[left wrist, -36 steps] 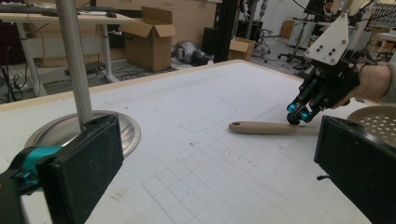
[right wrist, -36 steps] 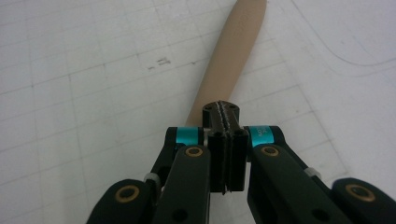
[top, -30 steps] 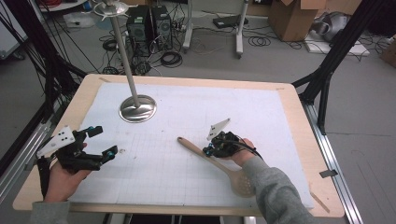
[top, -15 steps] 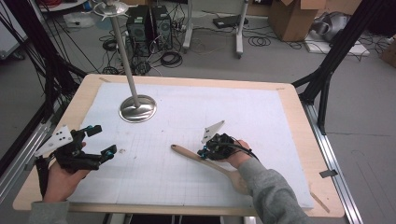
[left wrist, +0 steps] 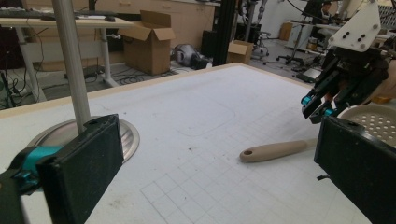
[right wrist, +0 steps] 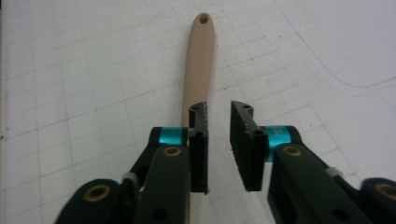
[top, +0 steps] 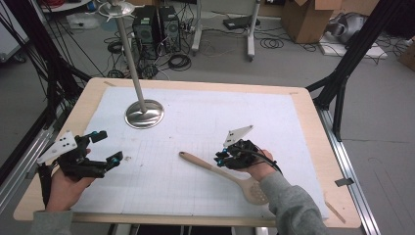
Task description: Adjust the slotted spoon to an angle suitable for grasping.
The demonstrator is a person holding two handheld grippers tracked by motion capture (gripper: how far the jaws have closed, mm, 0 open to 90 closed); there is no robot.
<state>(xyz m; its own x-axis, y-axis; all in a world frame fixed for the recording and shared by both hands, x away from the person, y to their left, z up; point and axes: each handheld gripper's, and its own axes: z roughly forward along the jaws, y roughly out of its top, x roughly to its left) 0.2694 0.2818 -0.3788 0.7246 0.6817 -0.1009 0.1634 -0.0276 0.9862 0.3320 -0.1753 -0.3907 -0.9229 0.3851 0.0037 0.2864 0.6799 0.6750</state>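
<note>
- Table (top: 313, 147): white gridded mat (top: 205, 122) covers most of it; slotted spoon (top: 230, 175) lies flat on the mat at my near right, handle tip pointing toward the middle, perforated bowl nearest me, partly under my right hand.
- Stand (top: 142, 105): steel pole on a round base, far left of the mat, well apart from the spoon. No obstruction.
- Spoon, handling: looks like wood or a matte wood-tone plastic, so I'd judge it light, rigid, not fragile. Matte finish should grip well on rubber pads. Bowl end is wider and probably heavier, so a grab near the handle tip would let it droop.
- Where to take it: mid-handle, a bit toward the bowl, pads across the narrow width. Handle sits low on the mat, so my pads need to go right down to the surface.
- Right gripper (right wrist: 218, 140): jaws have just been opening, now a narrow gap, nothing clamped. Handle runs under the left pad rather than between the two. It sits just above the handle.
- Left gripper (top: 100, 149): jaws spread wide, empty, parked at the near left of the mat, well away from the spoon.
</note>
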